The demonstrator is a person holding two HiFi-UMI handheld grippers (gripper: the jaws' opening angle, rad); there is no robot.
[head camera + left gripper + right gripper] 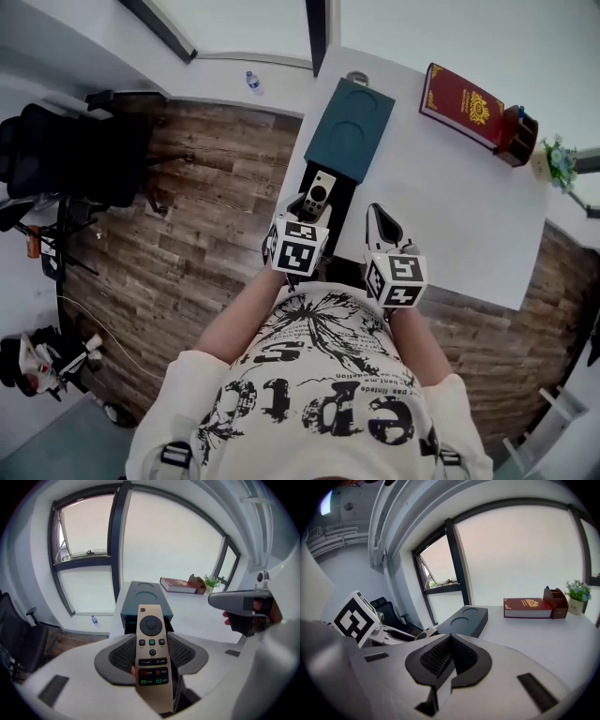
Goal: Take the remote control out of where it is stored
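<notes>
A slim gold remote control (151, 653) with a round pad and coloured buttons stands upright between the pads of my left gripper (152, 657), which is shut on its lower half. In the head view the remote control (320, 194) is raised above the dark open near end of a teal storage box (352, 127) on the white table. That box (145, 597) has two round recesses in its lid. My right gripper (380, 223) hovers just right of the box's near end. Its jaws (449, 656) are shut with nothing between them.
A red book (461, 103), a brown pen holder (518, 134) and a small plant (561, 161) stand along the far right of the white table (450, 216). A black chair (75, 155) stands on the wooden floor to the left. A water bottle (252, 82) lies by the window.
</notes>
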